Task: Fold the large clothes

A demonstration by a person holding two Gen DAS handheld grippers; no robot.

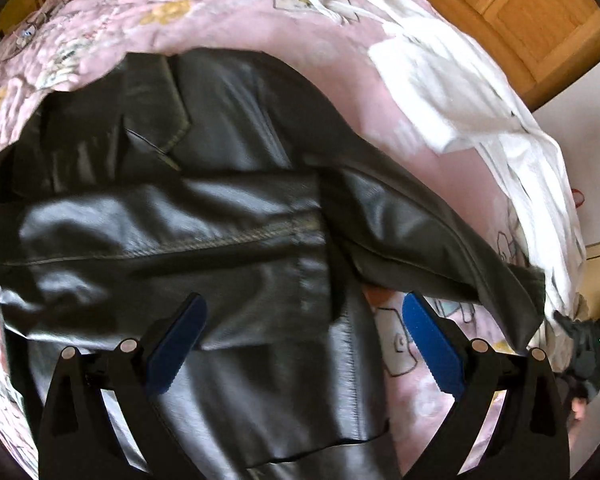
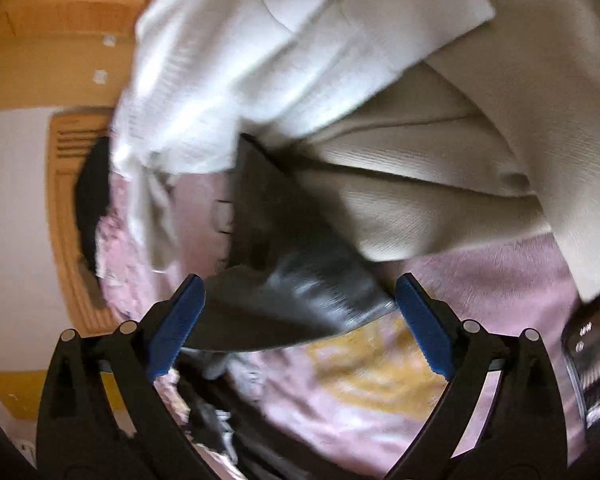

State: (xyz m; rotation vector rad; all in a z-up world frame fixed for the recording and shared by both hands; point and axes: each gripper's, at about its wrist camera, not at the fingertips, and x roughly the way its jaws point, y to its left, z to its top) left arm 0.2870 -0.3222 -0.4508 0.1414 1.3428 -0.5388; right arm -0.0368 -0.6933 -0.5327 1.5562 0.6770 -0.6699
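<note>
Currently: black leather jacket (image 1: 172, 216) spread on pink floral bedspread (image 1: 228, 20), sleeve (image 1: 432, 232) extended toward 4 o'clock. Left gripper (image 1: 304, 344) above jacket hem, jaws wide, nothing gripped. Right gripper (image 2: 300, 324) over sleeve end (image 2: 292, 304), jaws wide, pads (image 2: 180, 320) not pressing. White garment (image 1: 452, 92) at 2 o'clock; beige garment (image 2: 440, 184) adjacent.

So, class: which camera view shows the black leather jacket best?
The left wrist view: the black leather jacket lies spread across the pink bedspread, collar and sleeves visible. The right wrist view catches only a blurred sleeve end.
</note>
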